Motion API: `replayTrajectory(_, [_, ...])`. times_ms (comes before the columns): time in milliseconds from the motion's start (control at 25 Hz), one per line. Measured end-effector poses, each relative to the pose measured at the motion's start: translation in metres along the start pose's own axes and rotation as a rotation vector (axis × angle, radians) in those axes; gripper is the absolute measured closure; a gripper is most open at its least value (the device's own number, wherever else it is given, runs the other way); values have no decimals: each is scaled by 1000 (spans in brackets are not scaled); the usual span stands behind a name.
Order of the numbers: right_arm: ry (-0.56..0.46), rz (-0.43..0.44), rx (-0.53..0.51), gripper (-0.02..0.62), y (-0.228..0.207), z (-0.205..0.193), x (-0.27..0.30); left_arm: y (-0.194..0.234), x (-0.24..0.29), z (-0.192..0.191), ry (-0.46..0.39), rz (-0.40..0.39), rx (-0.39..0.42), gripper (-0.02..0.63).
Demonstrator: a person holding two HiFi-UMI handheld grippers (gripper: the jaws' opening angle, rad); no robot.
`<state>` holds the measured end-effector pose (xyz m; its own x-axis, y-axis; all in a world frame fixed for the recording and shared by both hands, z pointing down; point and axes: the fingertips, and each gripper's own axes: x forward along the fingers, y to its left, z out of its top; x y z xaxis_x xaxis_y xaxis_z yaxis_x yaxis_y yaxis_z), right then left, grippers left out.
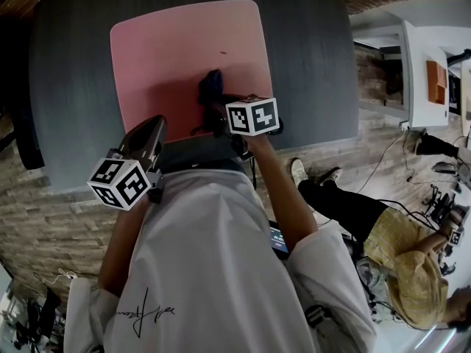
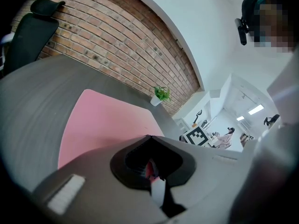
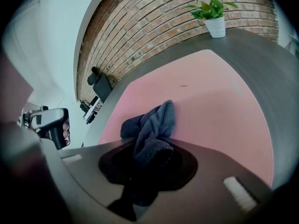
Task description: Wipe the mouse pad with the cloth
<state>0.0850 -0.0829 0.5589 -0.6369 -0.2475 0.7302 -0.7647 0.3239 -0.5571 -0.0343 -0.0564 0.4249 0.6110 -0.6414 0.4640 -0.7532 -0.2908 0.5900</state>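
A pink mouse pad (image 1: 184, 57) lies on the dark grey table (image 1: 73, 87). A dark blue cloth (image 1: 211, 84) sits bunched on the pad's near half. My right gripper (image 1: 218, 105) is shut on the cloth's near end, and in the right gripper view the cloth (image 3: 152, 120) runs from the jaws out onto the pad (image 3: 219, 101). My left gripper (image 1: 153, 129) hovers over the pad's near left corner, apart from the cloth. Its jaws look shut with nothing in them (image 2: 150, 169); the pad (image 2: 103, 125) lies ahead of it.
A small plant in a white pot (image 3: 212, 15) stands at the table's far edge before a brick wall. A black chair (image 2: 32, 31) is at the table's left side. Another person (image 1: 397, 248) sits on the floor at the right, near a white desk (image 1: 419, 72).
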Motion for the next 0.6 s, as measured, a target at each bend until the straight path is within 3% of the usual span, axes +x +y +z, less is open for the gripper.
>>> replayTrajectory(600, [23, 34, -61, 500, 62, -6, 42, 26, -50, 0, 42, 43, 19, 592])
